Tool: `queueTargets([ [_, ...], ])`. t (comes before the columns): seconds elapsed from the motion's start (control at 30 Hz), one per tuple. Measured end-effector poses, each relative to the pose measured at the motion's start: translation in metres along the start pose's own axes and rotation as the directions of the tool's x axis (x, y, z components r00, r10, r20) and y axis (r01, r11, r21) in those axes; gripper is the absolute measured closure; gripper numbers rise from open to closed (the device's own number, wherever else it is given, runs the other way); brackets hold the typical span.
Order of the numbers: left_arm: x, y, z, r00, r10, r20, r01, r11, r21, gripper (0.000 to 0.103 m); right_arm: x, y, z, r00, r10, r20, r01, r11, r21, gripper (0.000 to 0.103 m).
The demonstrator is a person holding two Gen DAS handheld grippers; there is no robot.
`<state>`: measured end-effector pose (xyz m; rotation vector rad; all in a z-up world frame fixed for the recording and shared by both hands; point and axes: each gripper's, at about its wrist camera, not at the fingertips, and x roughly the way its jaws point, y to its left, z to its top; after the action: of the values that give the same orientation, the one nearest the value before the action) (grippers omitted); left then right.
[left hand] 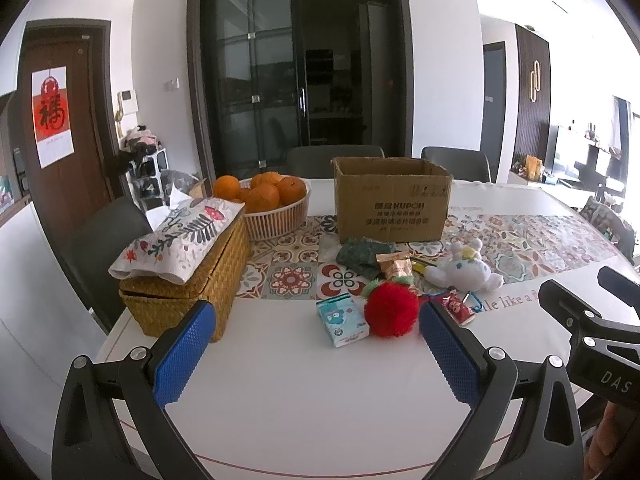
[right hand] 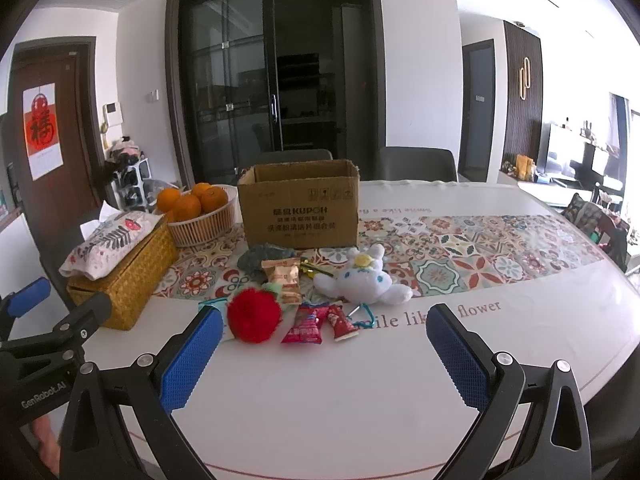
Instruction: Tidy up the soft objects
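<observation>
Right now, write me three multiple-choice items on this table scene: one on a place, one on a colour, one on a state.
1. Where does the cardboard box stand?
A. Behind the toys and snack packets
B. On the woven basket
C. At the near table edge

2. What colour is the fluffy pompom?
A. Blue
B. Red
C. Yellow

3. How are the left gripper and the right gripper?
A. Both shut on a toy
B. Left shut on a toy, right open
C. Both open, holding nothing

Answers: 1 A, the box sits farther back than the white plush toy. 2 B, its fur is bright red. 3 C, each pair of blue pads stands wide apart over bare table.
</observation>
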<state>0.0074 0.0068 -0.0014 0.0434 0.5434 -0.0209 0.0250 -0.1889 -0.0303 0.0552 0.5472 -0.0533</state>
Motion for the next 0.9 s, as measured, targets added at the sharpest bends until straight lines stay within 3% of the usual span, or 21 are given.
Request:
queueTargets([
  [0.3,0.032,0.010,-0.008,0.998,0.012,-0.062,-0.013,1.000,-0.021,0.000,0.031,0.013,0.000,0.999,0.039,-0.024,-0.040,0.999,-0.023,0.000],
  [0.63,0.087,0.025,-0.014,0.984,-0.004,-0.179,-0.006,0.999,-0.053,0.000,0.076,0.040,-0.002,0.993,0.090,-0.071,-0.097,0.991,-0.097,0.000],
  [0.9,0.125,0.033,-0.018,0.969,-0.023,-0.246,0.006,0.997,-0.073,0.000,0.130,0.046,0.002,0.977,0.162,-0.142,-0.169,0.985,-0.044,0.003],
])
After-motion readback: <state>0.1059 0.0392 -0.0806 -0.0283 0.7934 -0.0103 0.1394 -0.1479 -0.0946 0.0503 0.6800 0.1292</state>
